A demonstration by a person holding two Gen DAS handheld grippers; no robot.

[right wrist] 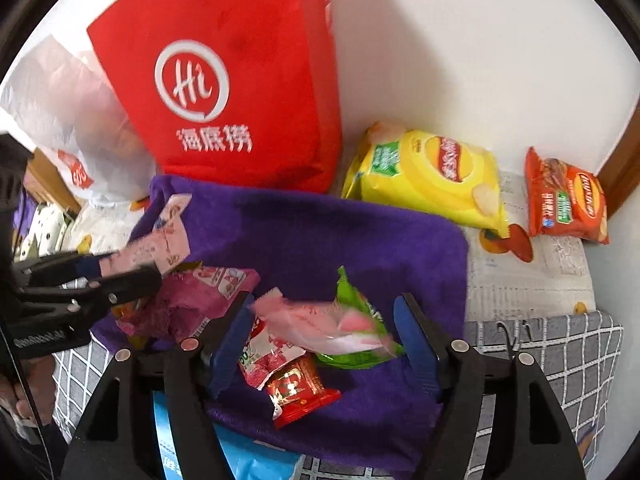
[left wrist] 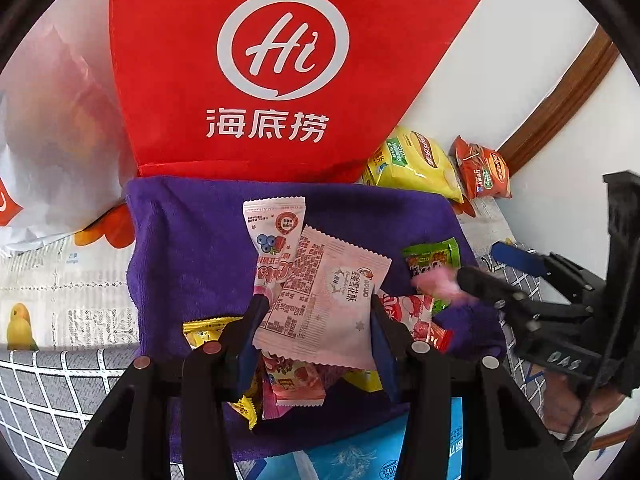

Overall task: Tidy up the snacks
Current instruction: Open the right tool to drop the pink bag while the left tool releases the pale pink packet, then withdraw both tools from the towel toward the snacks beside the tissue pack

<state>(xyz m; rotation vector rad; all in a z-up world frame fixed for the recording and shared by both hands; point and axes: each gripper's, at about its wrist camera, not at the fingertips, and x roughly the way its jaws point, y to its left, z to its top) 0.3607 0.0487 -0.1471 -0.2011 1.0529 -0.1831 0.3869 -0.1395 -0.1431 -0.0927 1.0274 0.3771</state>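
Snacks lie in a small heap on the purple towel (left wrist: 188, 232), toward its near edge, and you already have one of them. Your left tool (left wrist: 316, 320) is clamped on a pale pink packet (left wrist: 328, 292), one pad on each long side, lifted clear of the pile. Your right tool (right wrist: 320, 336) stands with its jaws apart and nothing pressed between them; a blurred pink wrapper (right wrist: 320, 320) sits loose in the gap, over a green packet (right wrist: 360, 320) and a red one (right wrist: 296, 392).

I judge the step in hand to be carrying the pink packet off to join its kind. Keep the squeeze steady, as the wrapper is thin and slippery, and lift it straight before swinging across, so it drags no neighbours along.

From the left wrist you get the printed face of the held packet and the yellow and pink sweets beneath it. Only the right wrist view shows the yellow crisp bag (right wrist: 432, 176) and orange crisp bag (right wrist: 568, 200) whole, at the towel's far right corner beside the red bag (right wrist: 224, 80).
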